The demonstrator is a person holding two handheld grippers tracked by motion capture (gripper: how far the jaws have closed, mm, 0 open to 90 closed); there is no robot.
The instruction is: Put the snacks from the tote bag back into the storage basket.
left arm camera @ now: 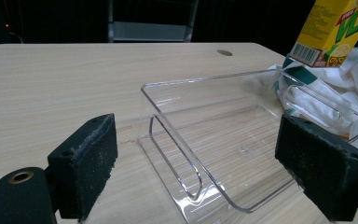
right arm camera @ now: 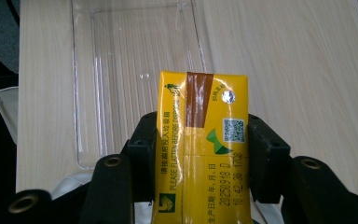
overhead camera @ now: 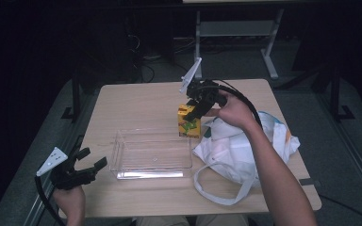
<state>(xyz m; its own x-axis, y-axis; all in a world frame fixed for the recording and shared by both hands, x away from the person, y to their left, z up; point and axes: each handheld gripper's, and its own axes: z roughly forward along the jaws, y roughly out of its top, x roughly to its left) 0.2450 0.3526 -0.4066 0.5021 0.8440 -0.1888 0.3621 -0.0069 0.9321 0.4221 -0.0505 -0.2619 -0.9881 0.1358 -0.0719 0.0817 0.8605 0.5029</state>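
Note:
My right gripper (overhead camera: 194, 114) is shut on a yellow drink carton (overhead camera: 188, 122), held upright above the table between the clear plastic tray (overhead camera: 152, 173) and the white bag (overhead camera: 245, 150). In the right gripper view both black pads press the carton (right arm camera: 203, 149) by its sides, with the tray (right arm camera: 135, 70) below and beyond it. My left gripper (overhead camera: 90, 159) stands open at the table's near left corner, just left of the tray. In the left gripper view its pads (left arm camera: 91, 163) are wide apart, the empty tray (left arm camera: 242, 140) lies ahead of them, and the carton (left arm camera: 333, 30) hangs at the top right.
The white cloth bag with looped handles (overhead camera: 217, 188) lies crumpled on the right half of the light wooden table (overhead camera: 136, 103). Dark floor, cables and a metal table frame (overhead camera: 268, 52) lie beyond the far edge.

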